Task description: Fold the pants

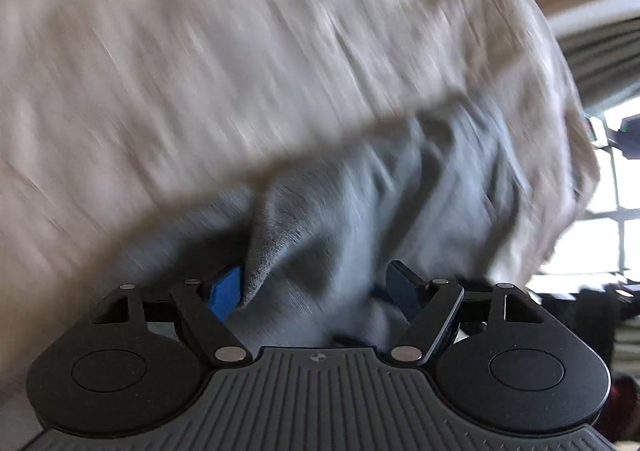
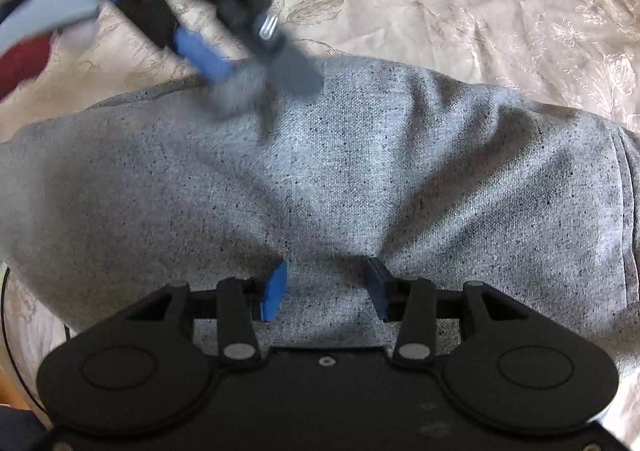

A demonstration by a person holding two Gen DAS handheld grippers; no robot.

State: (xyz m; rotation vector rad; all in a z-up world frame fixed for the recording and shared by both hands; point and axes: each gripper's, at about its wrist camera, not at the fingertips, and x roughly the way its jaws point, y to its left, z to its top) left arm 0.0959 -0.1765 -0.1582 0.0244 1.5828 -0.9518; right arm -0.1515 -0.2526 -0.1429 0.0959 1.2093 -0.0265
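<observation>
Grey speckled pants (image 2: 360, 155) lie folded into a broad pad on a cream patterned bedspread (image 2: 440, 3). My right gripper (image 2: 326, 287) points down onto their near edge. Its tips sink into the cloth, creases fan out from them, and a flat strip of fabric fills the gap. My left gripper (image 2: 248, 67) shows blurred at the pants' far left edge, with a tuft of cloth between its blue pads. In the left wrist view the left gripper (image 1: 316, 283) stands wide. A loose fold of the pants (image 1: 360, 203) lies between its pads, against the left one.
The bedspread (image 1: 200, 51) spreads all around the pants. A dark red item (image 2: 24, 59) lies off the bed's left side. A bright window (image 1: 616, 231) and slatted blinds (image 1: 600, 59) show at the right of the left wrist view.
</observation>
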